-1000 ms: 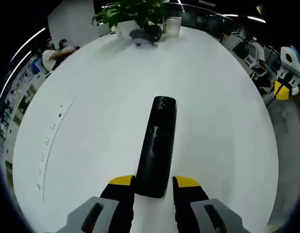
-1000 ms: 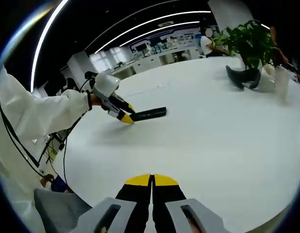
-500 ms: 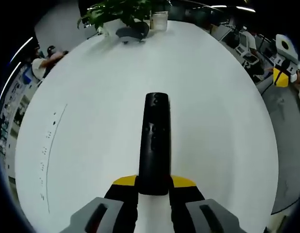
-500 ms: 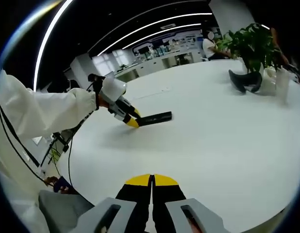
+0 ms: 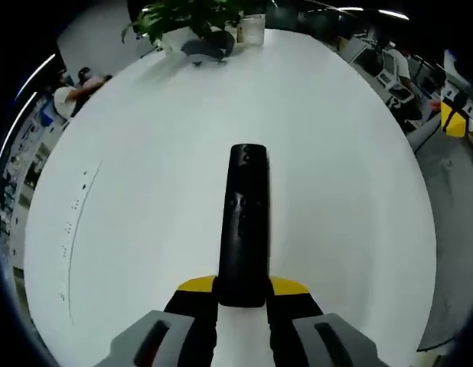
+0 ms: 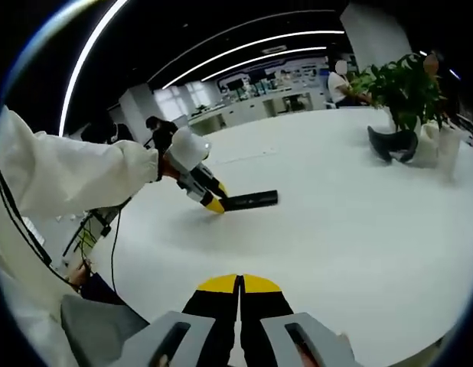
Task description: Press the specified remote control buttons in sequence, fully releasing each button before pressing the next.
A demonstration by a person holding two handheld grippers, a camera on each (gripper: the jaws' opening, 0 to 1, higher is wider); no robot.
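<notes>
In the left gripper view, the left gripper (image 5: 242, 288) pinches the near end of the black remote control (image 5: 243, 223) between its yellow-tipped fingers (image 5: 195, 285). The remote lies lengthwise on the white tabletop (image 5: 145, 176), pointing away from the fingers, its buttons faintly visible on the upper face. At the far end of the tabletop stand a green potted plant (image 5: 192, 14), a dark curved object (image 5: 207, 49) and a pale cup (image 5: 252, 29).

In the right gripper view, the right gripper (image 6: 239, 286) hangs over the near edge of the tabletop (image 6: 359, 222) with its yellow-tipped fingers (image 6: 218, 284) pressed together, holding nothing. Well beyond it, the left gripper (image 6: 214, 205) clamps one end of the remote control (image 6: 250, 201), which rests flat on the tabletop. A white sleeve (image 6: 60, 177) leads to that gripper. The potted plant (image 6: 401, 84) and the dark curved object (image 6: 395, 143) stand far to the right.
</notes>
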